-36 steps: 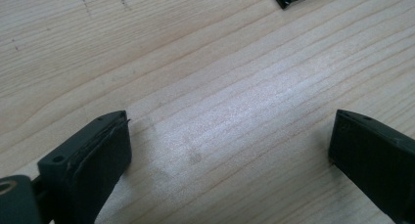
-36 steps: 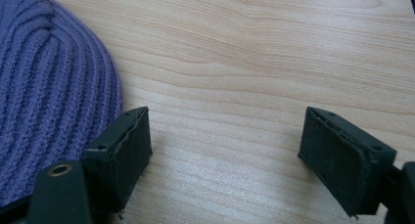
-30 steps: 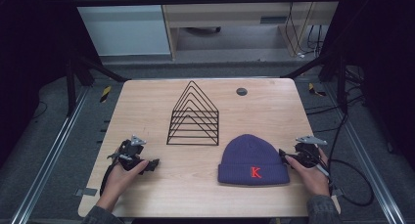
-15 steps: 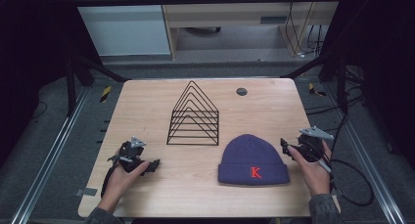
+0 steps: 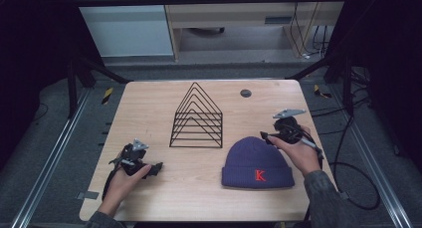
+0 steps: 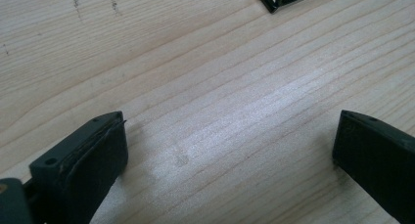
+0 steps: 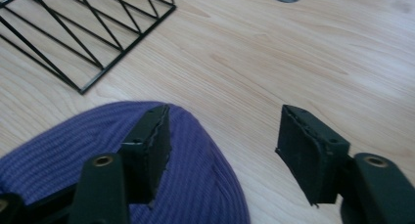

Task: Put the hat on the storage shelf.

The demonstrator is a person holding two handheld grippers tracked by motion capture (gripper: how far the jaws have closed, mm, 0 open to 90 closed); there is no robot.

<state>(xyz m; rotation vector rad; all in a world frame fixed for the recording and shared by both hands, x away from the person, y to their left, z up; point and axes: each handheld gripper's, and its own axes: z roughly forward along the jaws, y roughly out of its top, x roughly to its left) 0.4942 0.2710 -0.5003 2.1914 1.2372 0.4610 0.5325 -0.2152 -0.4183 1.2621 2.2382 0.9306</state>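
Note:
A purple knit beanie [image 5: 258,163] with a red letter K lies flat on the wooden table [image 5: 149,103] at the front right. My right gripper [image 5: 264,135] hovers above the beanie's far edge. In the right gripper view its jaws [image 7: 225,141] have just been closing and stand apart, one over the beanie [image 7: 98,145] and one over bare wood, with nothing pressed between them. My left gripper [image 5: 155,168] rests low at the front left. Its jaws [image 6: 230,155] are wide open over bare wood.
A black wire rack [image 5: 197,117] of nested triangles stands at the table's middle, just beyond the beanie; its base shows in the right gripper view [image 7: 88,33] and a corner in the left gripper view [image 6: 274,1]. A grey round grommet [image 5: 245,93] sits at the back.
My right gripper has risen and moved left and away from the table's right edge, to above the beanie's far edge. The left gripper has stayed put.

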